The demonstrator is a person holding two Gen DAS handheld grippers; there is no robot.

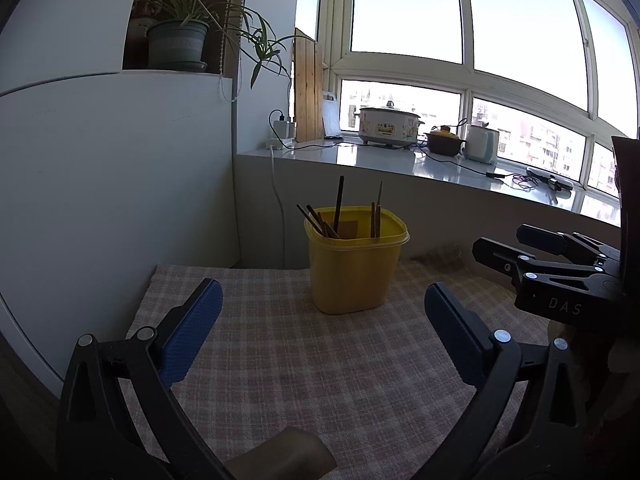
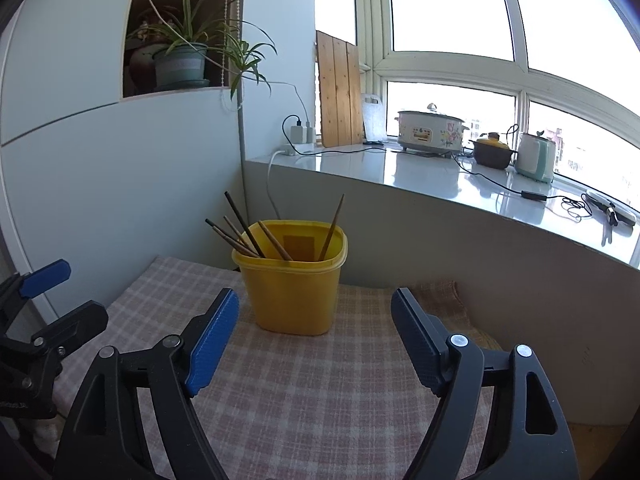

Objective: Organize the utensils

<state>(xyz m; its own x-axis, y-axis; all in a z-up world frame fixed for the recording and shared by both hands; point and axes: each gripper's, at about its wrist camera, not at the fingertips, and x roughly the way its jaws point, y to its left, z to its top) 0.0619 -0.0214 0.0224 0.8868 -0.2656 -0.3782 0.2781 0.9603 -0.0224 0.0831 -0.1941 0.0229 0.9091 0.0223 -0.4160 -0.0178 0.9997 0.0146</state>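
A yellow plastic container (image 1: 352,276) (image 2: 292,296) stands upright on a pink checked cloth (image 1: 320,364) (image 2: 320,384). Several dark wooden chopsticks (image 1: 338,208) (image 2: 243,220) lean inside it, their ends poking above the rim. My left gripper (image 1: 323,286) is open just short of the container, nothing between its blue pads. My right gripper (image 2: 315,294) is also open and empty, facing the container from slightly further right. The two grippers are side by side: the right gripper (image 1: 560,268) shows at the edge of the left wrist view, and the left gripper (image 2: 72,296) in the right wrist view.
A white wall (image 1: 120,200) borders the cloth on the left. Behind runs a sill counter (image 2: 400,176) with a slow cooker (image 2: 430,130), a brown pot (image 2: 493,154), a kettle (image 2: 536,158), cables and a wooden board (image 2: 340,96). A potted plant (image 2: 182,66) sits in a niche above.
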